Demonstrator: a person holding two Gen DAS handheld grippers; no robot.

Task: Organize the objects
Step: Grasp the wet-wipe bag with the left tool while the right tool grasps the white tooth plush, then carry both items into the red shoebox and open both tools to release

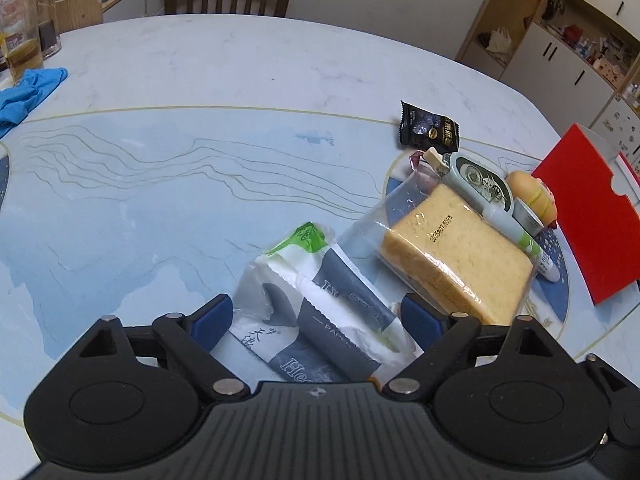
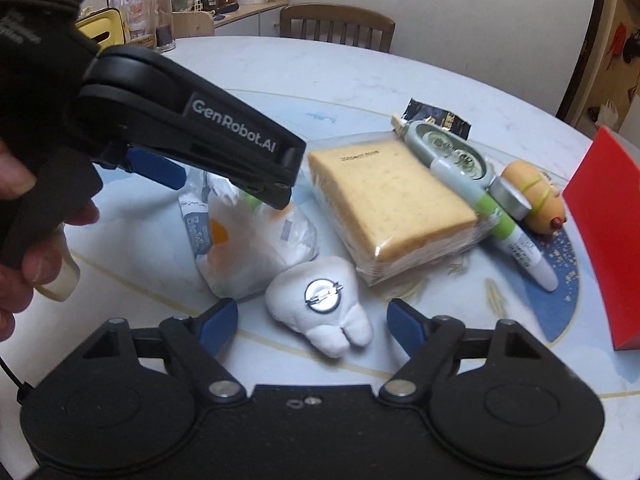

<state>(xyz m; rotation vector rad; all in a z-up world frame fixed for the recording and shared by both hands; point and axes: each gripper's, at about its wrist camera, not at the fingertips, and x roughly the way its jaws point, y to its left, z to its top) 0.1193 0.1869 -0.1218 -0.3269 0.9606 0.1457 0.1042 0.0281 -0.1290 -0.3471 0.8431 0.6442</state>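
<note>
My left tongs [image 1: 316,316] are spread around the tissue pack [image 1: 320,312] on the table [image 1: 200,180], ready to squeeze. My right tongs [image 2: 312,316] are spread near the tooth toy [image 2: 320,300].

Open right tongs [image 2: 312,318] straddle the tooth plush [image 2: 320,304] (badge up).

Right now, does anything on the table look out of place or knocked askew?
Nothing is spilled or broken. The odd part is the pile: a green pen lies slanted across the wrapped bread with a round tape dispenser crowded against it, and the black snack packet sits alone behind them.
</note>
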